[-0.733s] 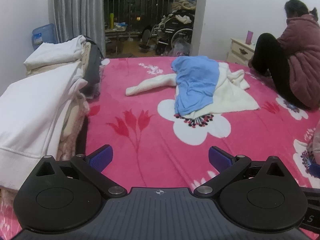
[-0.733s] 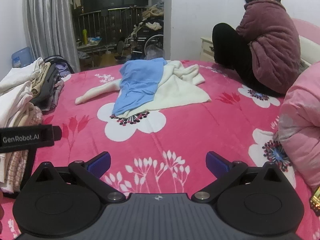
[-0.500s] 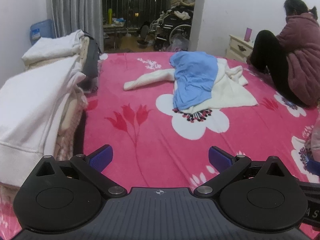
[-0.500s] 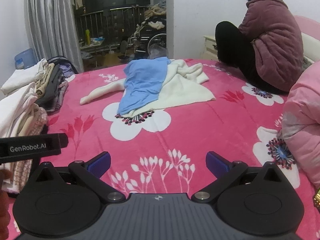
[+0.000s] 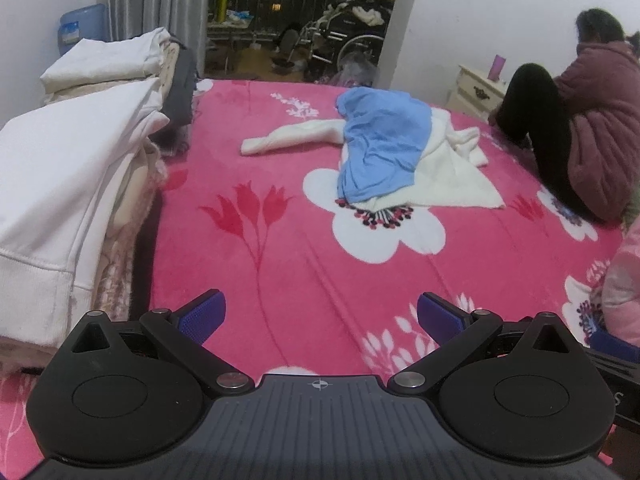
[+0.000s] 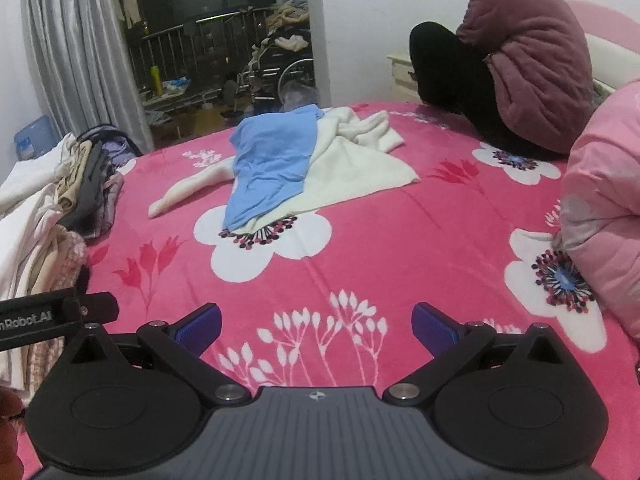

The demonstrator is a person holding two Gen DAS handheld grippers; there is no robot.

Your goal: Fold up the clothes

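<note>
Both the left gripper (image 5: 320, 316) and right gripper (image 6: 316, 322) hang empty, jaws wide apart, short of the blue garment (image 5: 380, 148) draped over the cream sweater (image 5: 452, 168); reaching it looks next

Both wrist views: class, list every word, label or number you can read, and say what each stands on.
"nRobot.AI", its start cut off by the picture's edge: on the black strap at the left of the right wrist view.
"S", a lone letter: on a black part at the right edge of the left wrist view.
Water jug label: too blurred to read.
</note>
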